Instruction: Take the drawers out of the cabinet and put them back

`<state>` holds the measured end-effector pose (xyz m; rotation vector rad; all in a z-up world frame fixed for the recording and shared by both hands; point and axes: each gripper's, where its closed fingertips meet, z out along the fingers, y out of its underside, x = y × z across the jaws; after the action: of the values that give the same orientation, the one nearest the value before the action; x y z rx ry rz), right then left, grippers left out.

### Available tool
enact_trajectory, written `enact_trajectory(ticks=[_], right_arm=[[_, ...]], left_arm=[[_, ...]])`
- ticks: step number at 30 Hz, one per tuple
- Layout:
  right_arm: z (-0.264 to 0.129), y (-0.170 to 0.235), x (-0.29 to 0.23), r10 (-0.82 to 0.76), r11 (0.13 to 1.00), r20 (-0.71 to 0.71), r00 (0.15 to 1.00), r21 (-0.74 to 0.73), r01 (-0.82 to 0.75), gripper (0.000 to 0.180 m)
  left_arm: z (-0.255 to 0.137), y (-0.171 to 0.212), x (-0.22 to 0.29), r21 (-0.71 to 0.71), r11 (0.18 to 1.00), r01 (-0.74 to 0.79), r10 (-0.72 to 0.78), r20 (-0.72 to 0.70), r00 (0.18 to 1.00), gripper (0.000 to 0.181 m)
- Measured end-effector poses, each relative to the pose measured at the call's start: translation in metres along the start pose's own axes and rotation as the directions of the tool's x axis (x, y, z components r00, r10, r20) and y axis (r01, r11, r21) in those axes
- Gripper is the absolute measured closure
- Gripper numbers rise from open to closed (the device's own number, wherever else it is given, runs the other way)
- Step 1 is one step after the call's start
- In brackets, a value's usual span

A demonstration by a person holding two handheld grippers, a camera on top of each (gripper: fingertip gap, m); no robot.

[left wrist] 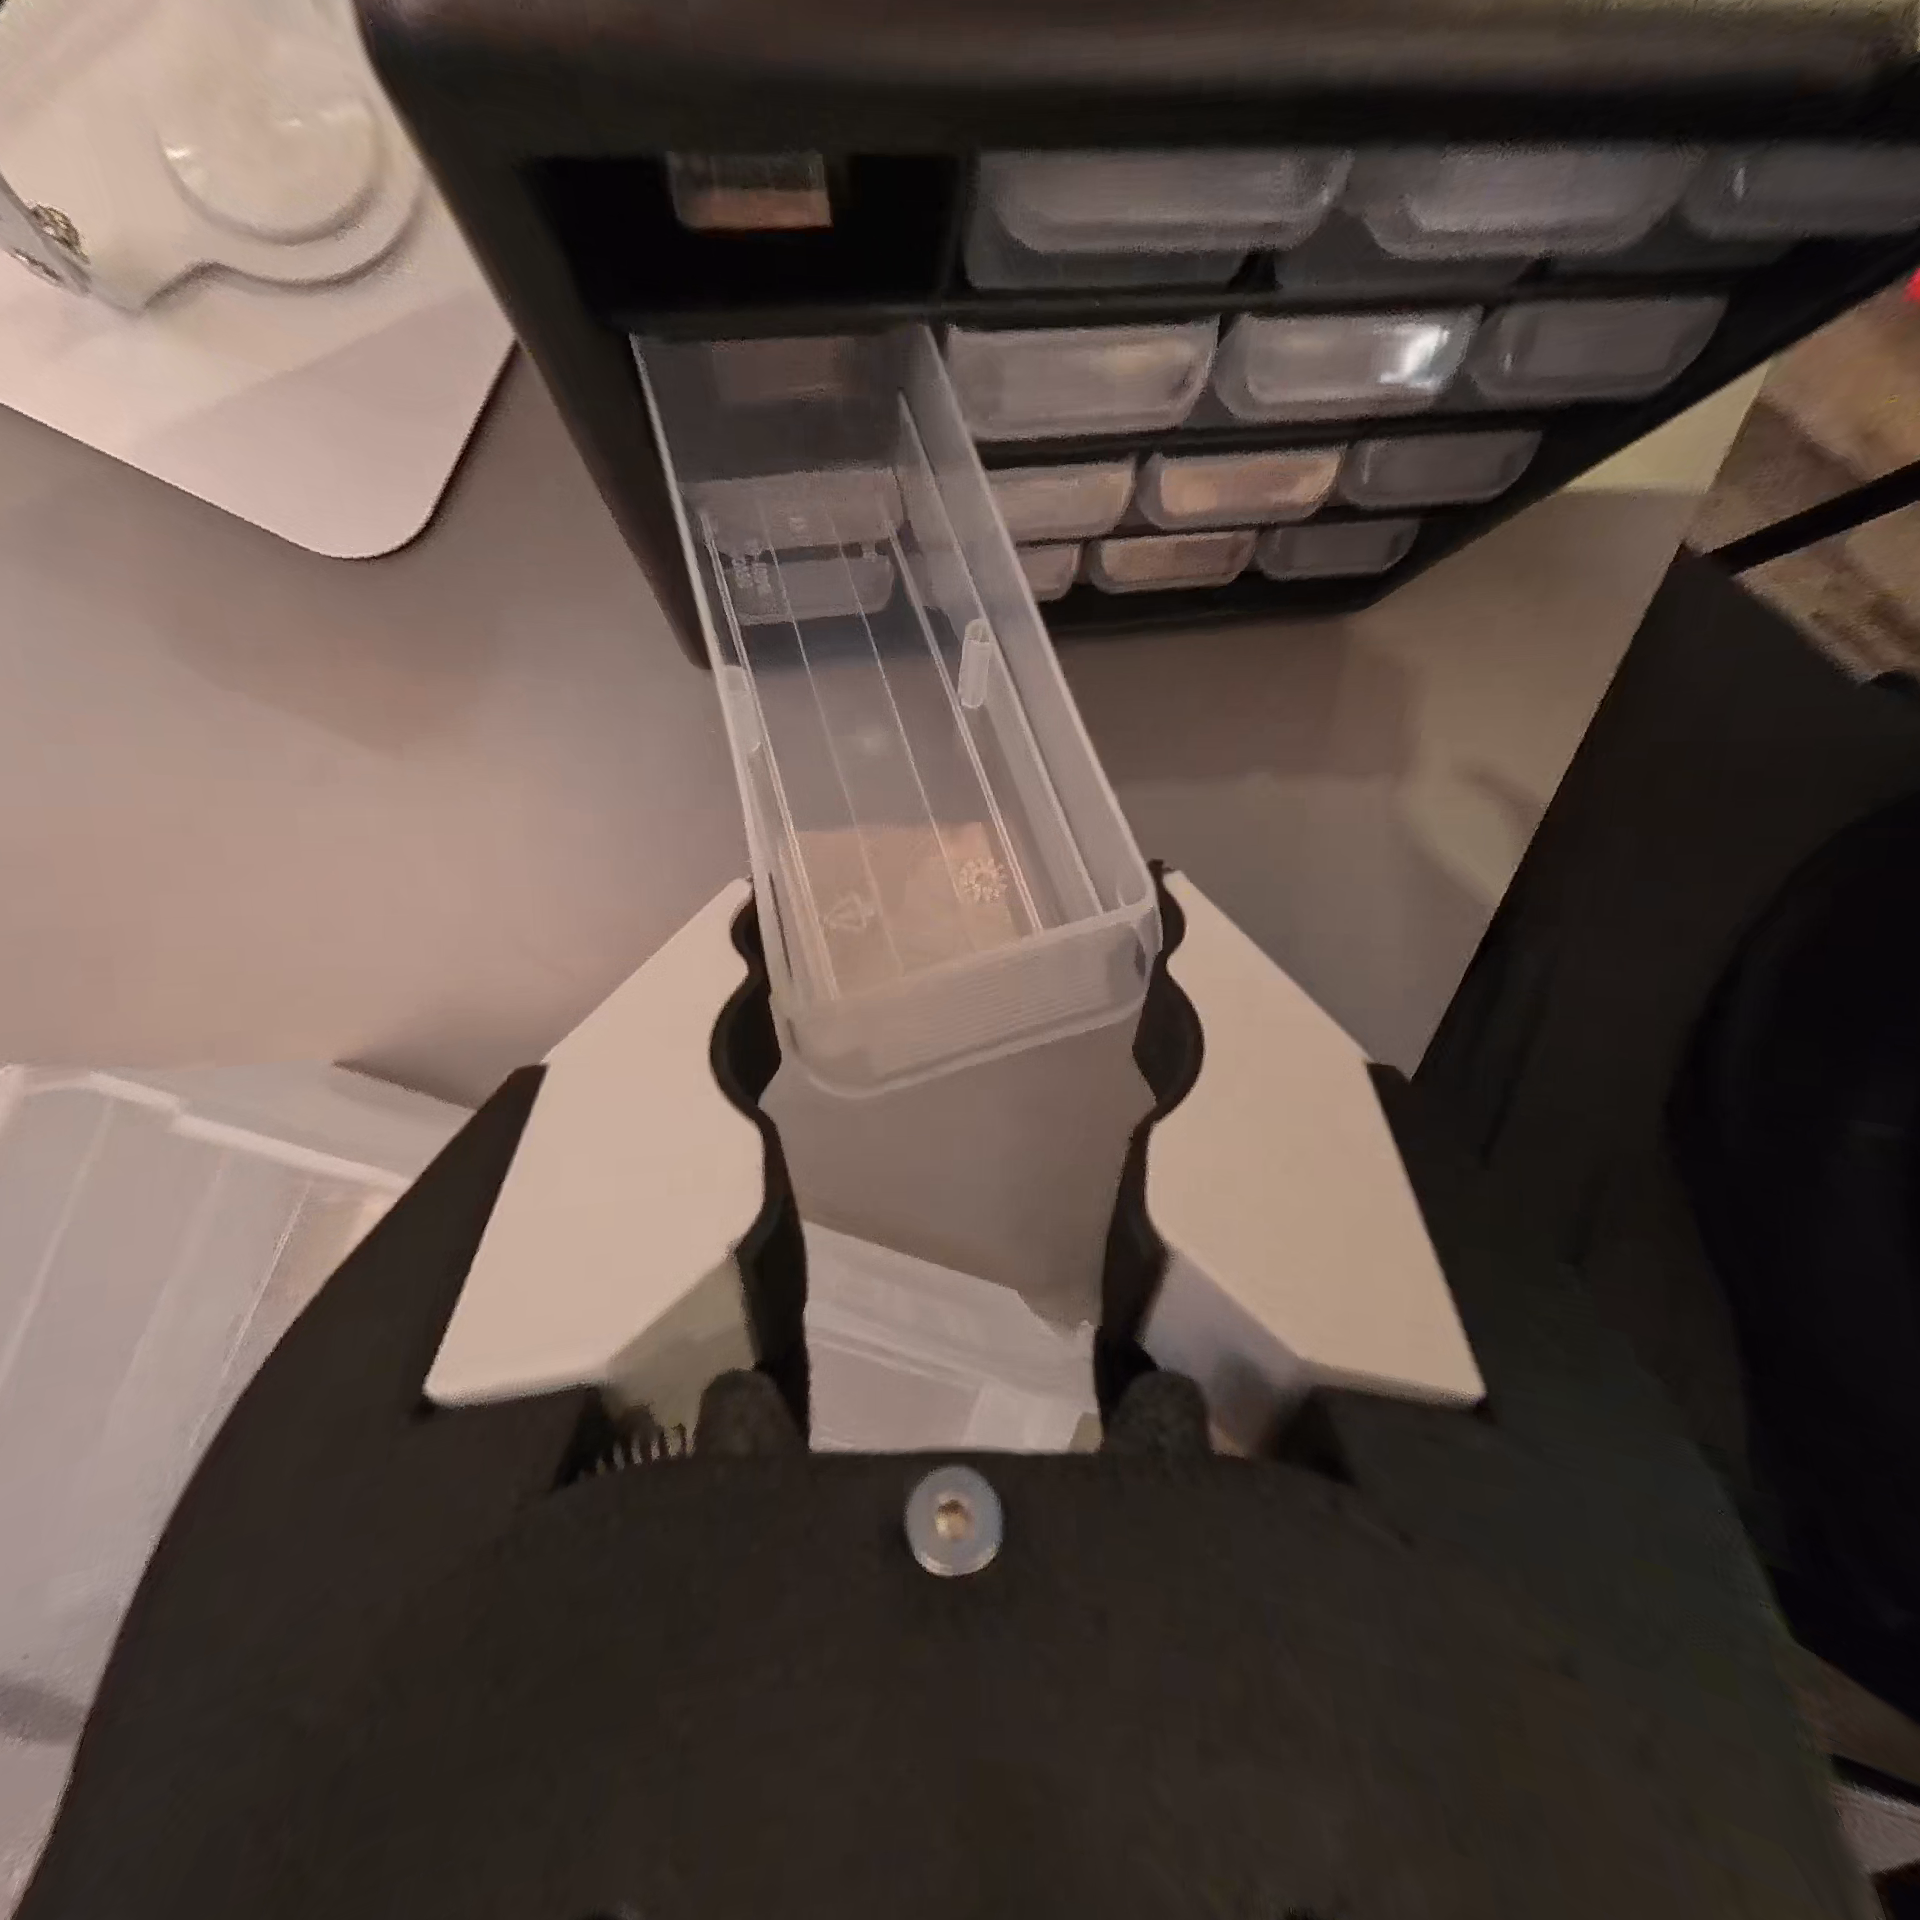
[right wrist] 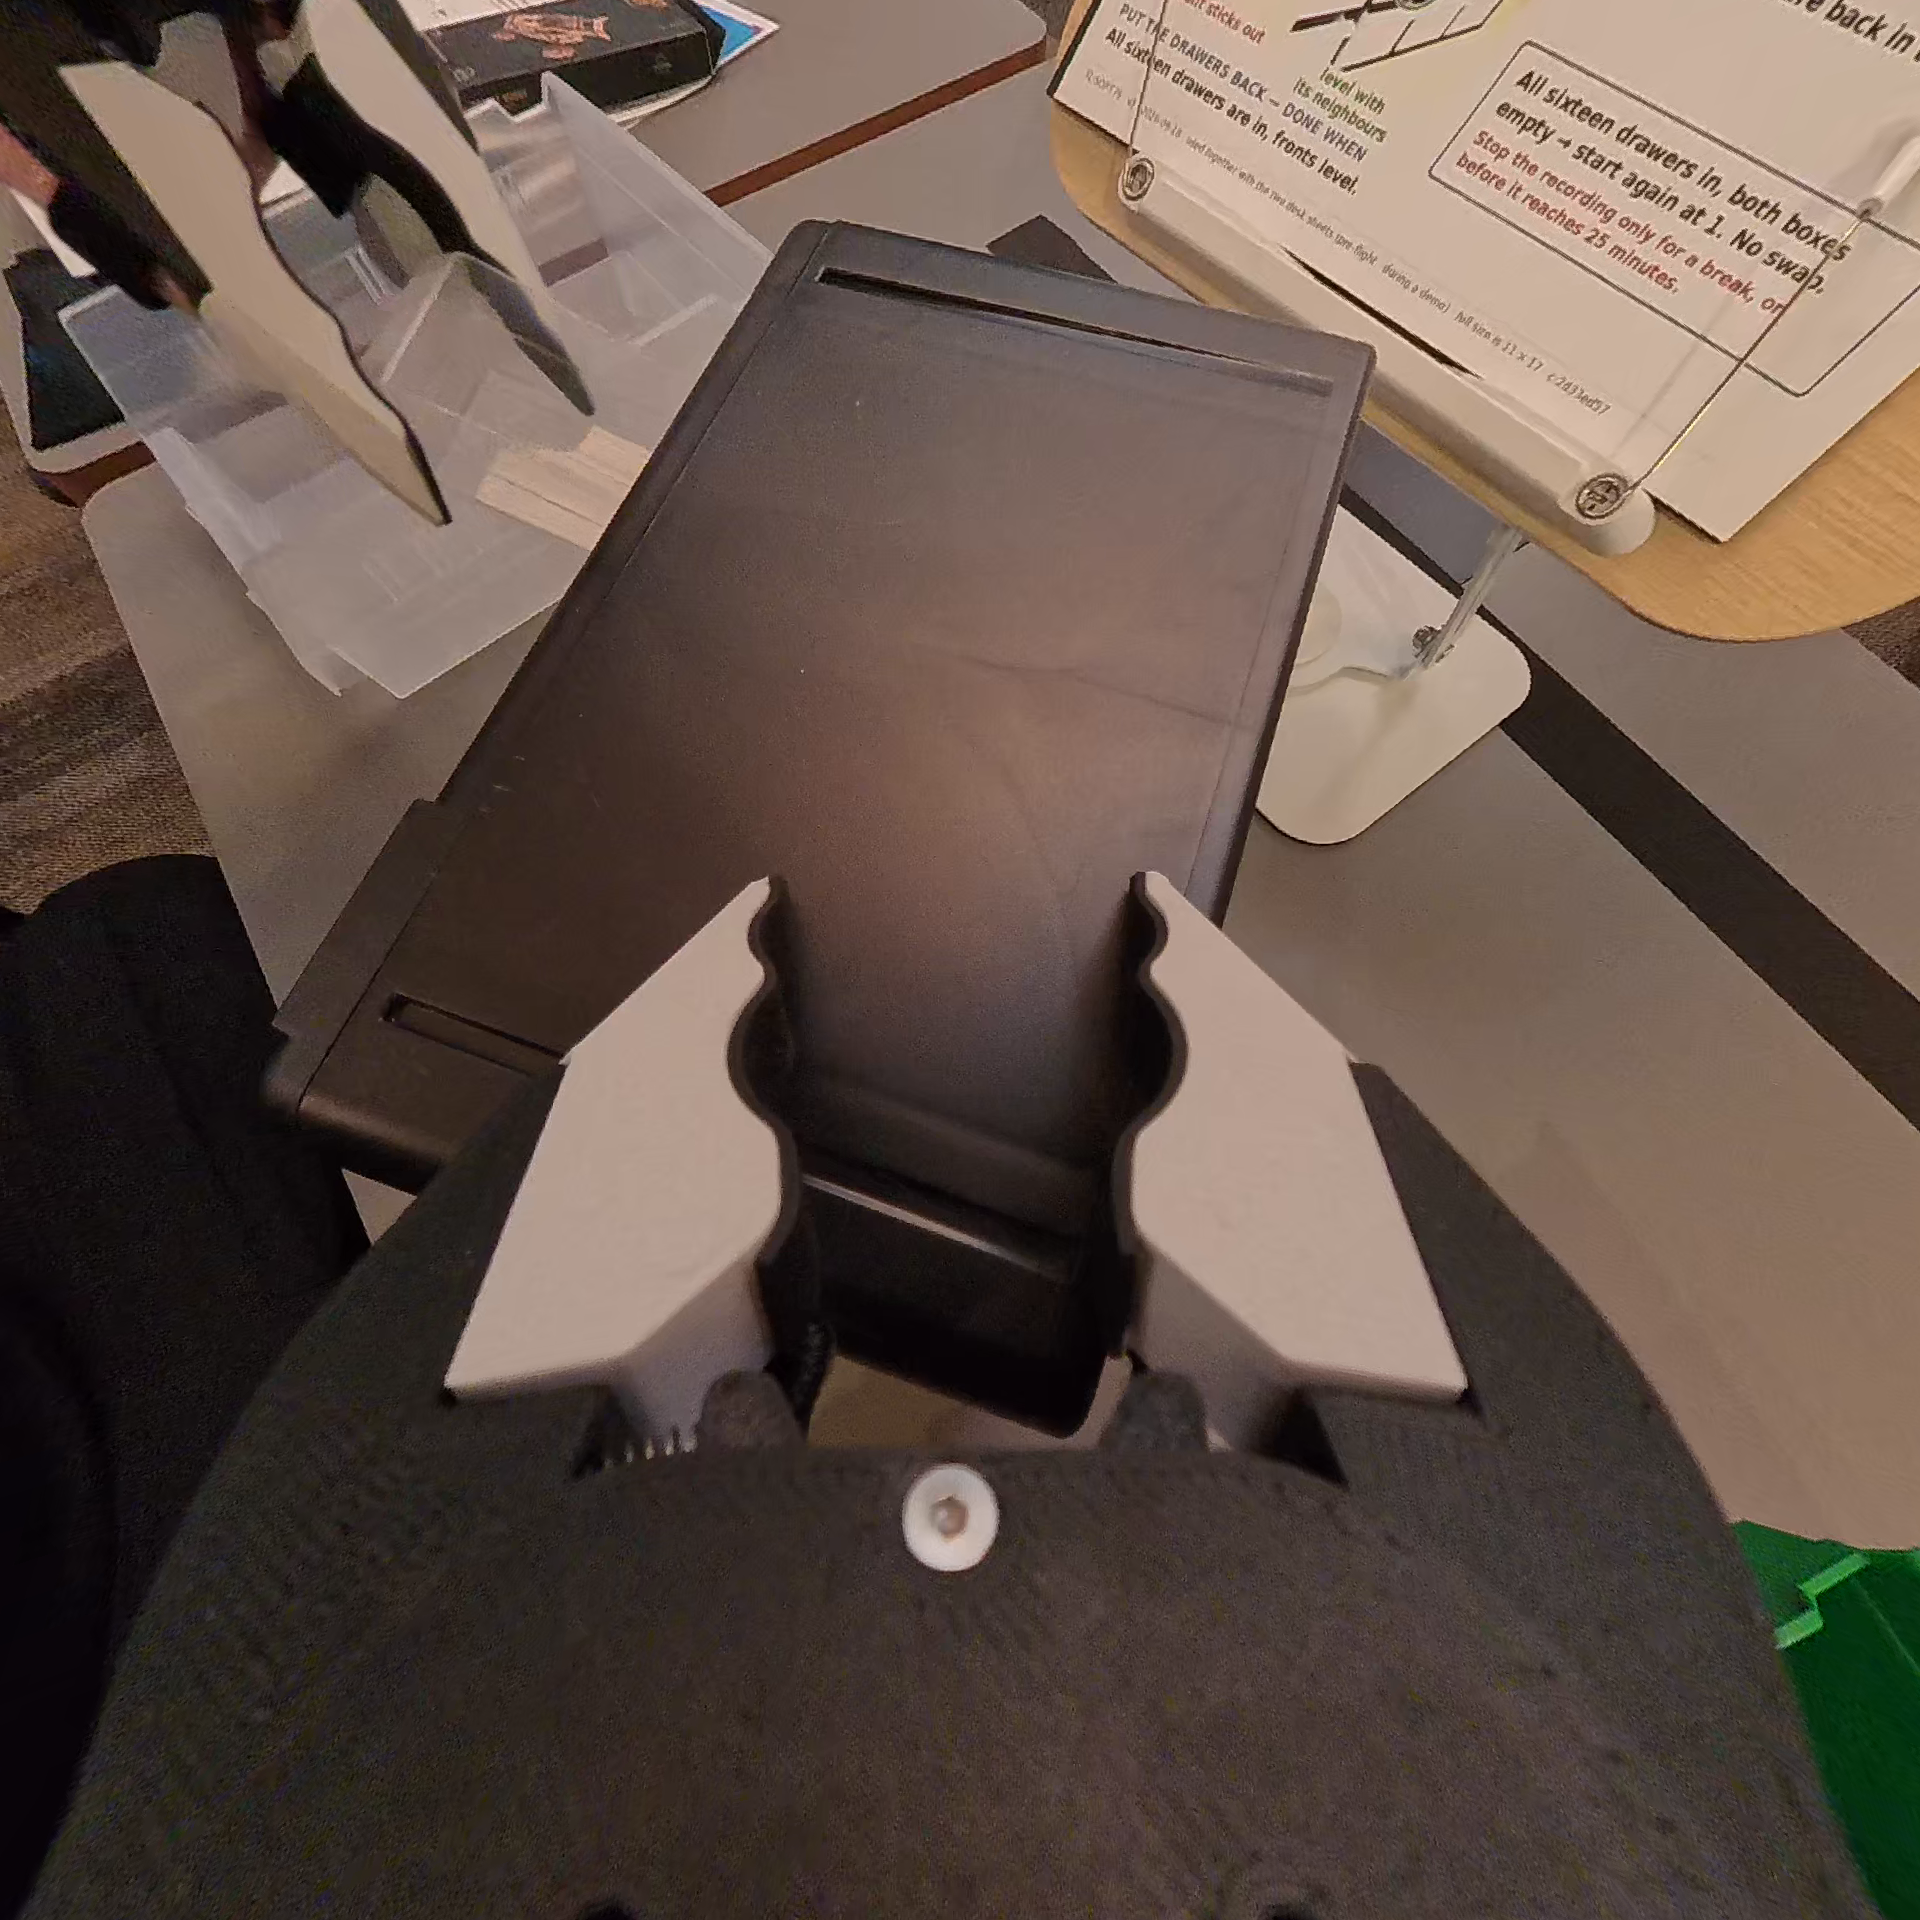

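Observation:
The black cabinet (left wrist: 1143, 83) stands on the grey table with clear drawers in its rows. Its top-left slot (left wrist: 748, 218) is empty. My left gripper (left wrist: 956, 935) is shut on the front end of a clear empty drawer (left wrist: 883, 727), which sticks far out of the leftmost slot of the second row. My right gripper (right wrist: 956, 883) is open and empty, with its fingers over the near end of the cabinet's flat top (right wrist: 935, 623). The left gripper (right wrist: 499, 447) also shows at the upper left of the right wrist view, beside the cabinet.
A clear plastic box (left wrist: 125, 1299) sits at the lower left and also shows in the right wrist view (right wrist: 623, 208). A white stand base (left wrist: 260, 343) is at the far left. A printed sheet on a wooden stand (right wrist: 1558, 260) stands right of the cabinet. A green object (right wrist: 1849, 1683) is at the lower right.

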<state>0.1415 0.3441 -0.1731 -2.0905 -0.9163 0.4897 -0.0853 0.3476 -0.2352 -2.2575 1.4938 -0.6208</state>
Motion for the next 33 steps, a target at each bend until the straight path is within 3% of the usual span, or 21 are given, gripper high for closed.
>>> enact_trajectory(ticks=[8,13,15,21,26,29,33], right_arm=[[0.0,0.0,0.0,0.005,1.0,0.001,1.0,0.006,-0.005,0.116],[0.0,0.0,0.0,0.004,1.0,0.0,1.0,0.005,-0.004,0.116],[0.0,0.0,0.0,0.002,1.0,-0.001,1.0,0.002,-0.002,0.116],[0.0,0.0,0.0,0.003,1.0,-0.003,1.0,-0.001,-0.003,0.116],[0.0,0.0,0.0,0.006,1.0,-0.003,1.0,0.0,-0.006,0.117],[0.0,0.0,0.0,0.002,1.0,-0.004,1.0,-0.003,-0.002,0.116],[0.0,0.0,0.0,-0.002,1.0,-0.003,1.0,-0.004,0.002,0.116]], left_arm=[[0.009,-0.006,-0.013,0.117,0.993,-0.028,0.033,-0.047,0.998,0.113],[0.022,0.001,-0.015,0.215,0.976,-0.037,0.044,-0.029,0.999,0.113],[0.039,0.005,-0.02,0.182,0.981,-0.068,0.065,0.026,0.998,0.113],[0.057,-0.03,-0.035,0.201,0.976,-0.089,0.069,0.107,0.992,0.115],[0.065,-0.05,-0.055,0.183,0.978,-0.105,0.072,0.179,0.981,0.079],[0.055,-0.046,-0.051,0.22,0.969,-0.114,0.088,0.123,0.989,0.075],[0.035,-0.032,-0.063,0.257,0.961,-0.099,0.069,0.126,0.99,0.086]])
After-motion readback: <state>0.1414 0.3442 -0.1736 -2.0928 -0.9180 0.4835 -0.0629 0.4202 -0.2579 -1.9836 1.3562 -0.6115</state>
